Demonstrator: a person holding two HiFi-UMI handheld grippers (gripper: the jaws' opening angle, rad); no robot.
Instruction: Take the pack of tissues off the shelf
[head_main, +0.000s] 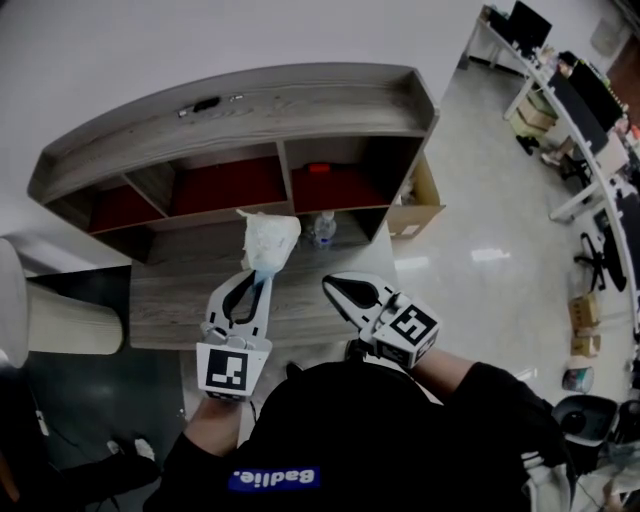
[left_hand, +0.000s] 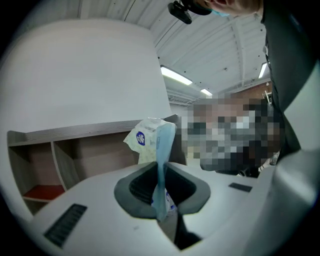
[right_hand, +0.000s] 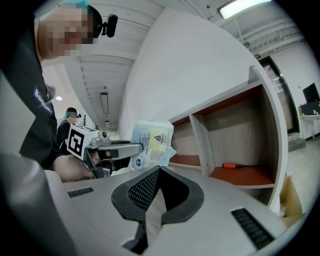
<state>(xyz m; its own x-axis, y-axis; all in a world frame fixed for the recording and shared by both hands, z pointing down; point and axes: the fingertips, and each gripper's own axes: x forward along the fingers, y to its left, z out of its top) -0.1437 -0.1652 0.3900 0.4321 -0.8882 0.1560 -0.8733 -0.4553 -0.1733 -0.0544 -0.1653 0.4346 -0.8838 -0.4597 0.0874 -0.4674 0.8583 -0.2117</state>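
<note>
While aloft, tissues (head_main: 270, 238) in hand-held gripper (head_main: 259, 276)

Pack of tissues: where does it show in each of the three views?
Head view: pack of tissues at centre, held up by the left hand-held gripper.
Left gripper view: pack centre, edge-on between the jaws.
Right gripper view: pack left of centre, above the jaws.
Shared landmark: the wooden shelf behind it.

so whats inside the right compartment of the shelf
One orange tool lies on the right compartment's red floor. The divider covers the strip just behind it.
</note>
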